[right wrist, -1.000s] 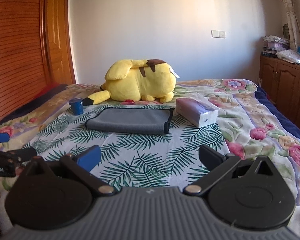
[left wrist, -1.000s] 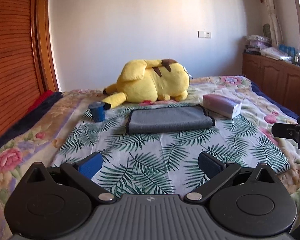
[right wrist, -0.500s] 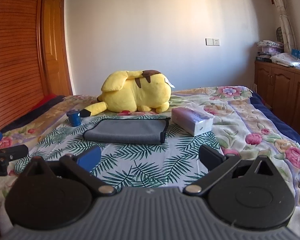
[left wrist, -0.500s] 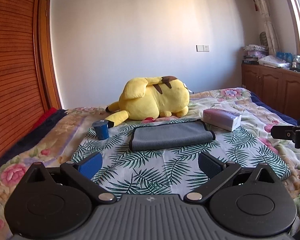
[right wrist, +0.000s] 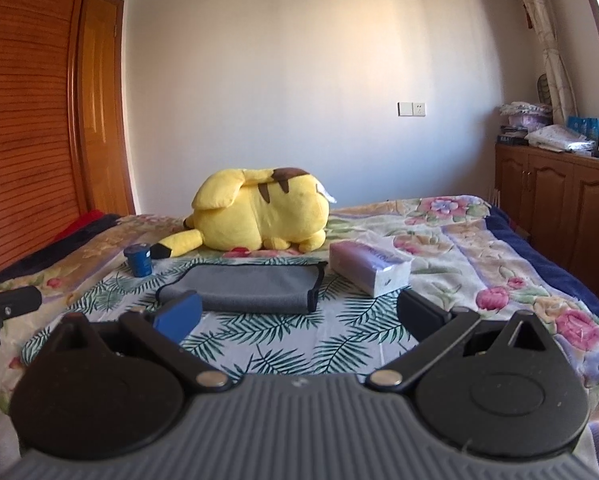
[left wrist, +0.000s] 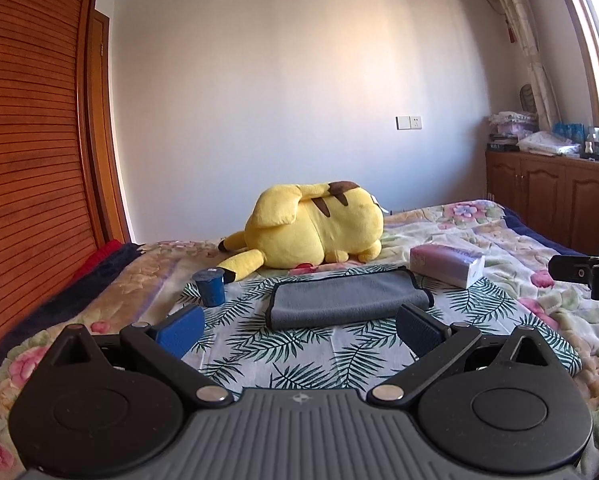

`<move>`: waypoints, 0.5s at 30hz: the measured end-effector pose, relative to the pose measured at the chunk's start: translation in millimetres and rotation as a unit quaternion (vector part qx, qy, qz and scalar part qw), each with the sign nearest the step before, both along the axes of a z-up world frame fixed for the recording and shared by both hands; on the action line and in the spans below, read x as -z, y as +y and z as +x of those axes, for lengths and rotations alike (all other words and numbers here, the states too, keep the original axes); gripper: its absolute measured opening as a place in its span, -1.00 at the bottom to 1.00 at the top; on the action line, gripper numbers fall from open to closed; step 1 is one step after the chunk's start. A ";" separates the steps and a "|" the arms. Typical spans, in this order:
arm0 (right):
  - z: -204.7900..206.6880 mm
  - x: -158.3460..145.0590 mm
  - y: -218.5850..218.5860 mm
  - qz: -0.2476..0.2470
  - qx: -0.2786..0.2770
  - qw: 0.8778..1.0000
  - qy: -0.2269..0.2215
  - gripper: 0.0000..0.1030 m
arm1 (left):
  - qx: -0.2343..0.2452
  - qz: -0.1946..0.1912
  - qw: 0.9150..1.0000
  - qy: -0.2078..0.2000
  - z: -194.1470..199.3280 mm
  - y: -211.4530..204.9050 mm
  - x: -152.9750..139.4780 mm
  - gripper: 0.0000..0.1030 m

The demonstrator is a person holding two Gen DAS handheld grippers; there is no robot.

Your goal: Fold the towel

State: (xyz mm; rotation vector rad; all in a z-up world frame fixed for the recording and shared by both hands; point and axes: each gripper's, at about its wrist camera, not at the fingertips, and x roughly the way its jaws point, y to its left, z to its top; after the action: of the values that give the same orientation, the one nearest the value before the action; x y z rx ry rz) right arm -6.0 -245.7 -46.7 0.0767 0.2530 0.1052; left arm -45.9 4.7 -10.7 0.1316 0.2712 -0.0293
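A grey towel (left wrist: 345, 298) with a dark edge lies folded flat on the palm-leaf cloth (left wrist: 299, 356) on the bed; it also shows in the right wrist view (right wrist: 255, 288). My left gripper (left wrist: 299, 330) is open and empty, held back from the towel's near edge. My right gripper (right wrist: 299, 316) is open and empty, also short of the towel. The right gripper's body shows at the right edge of the left wrist view (left wrist: 587, 274); the left gripper's body shows at the left edge of the right wrist view (right wrist: 3, 310).
A yellow plush toy (left wrist: 315, 232) lies behind the towel. A small blue cup (left wrist: 209, 286) stands to its left and a tissue pack (left wrist: 447, 264) to its right. A wooden wardrobe (left wrist: 27, 152) lines the left; wooden cabinets (left wrist: 555, 196) stand at the right.
Both wrist views have tilted upward, so the bed and towel sit lower in frame and more wall shows. The towel has not moved. Both grippers stay open.
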 end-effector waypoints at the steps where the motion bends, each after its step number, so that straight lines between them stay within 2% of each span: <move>1: 0.1 -0.1 -0.2 0.000 0.001 1.000 -0.001 1.00 | 0.000 -0.001 1.000 0.000 0.0 0.5 -0.3 1.00; 15: 0.4 0.8 -0.8 0.000 0.005 1.000 -0.004 1.00 | -0.001 -0.003 1.000 0.003 1.1 2.5 0.6 1.00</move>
State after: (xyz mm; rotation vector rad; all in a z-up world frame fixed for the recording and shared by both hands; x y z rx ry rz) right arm -5.6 -246.5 -47.5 0.0766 0.2441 0.0963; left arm -44.8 7.2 -11.2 0.1258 0.2779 -0.0282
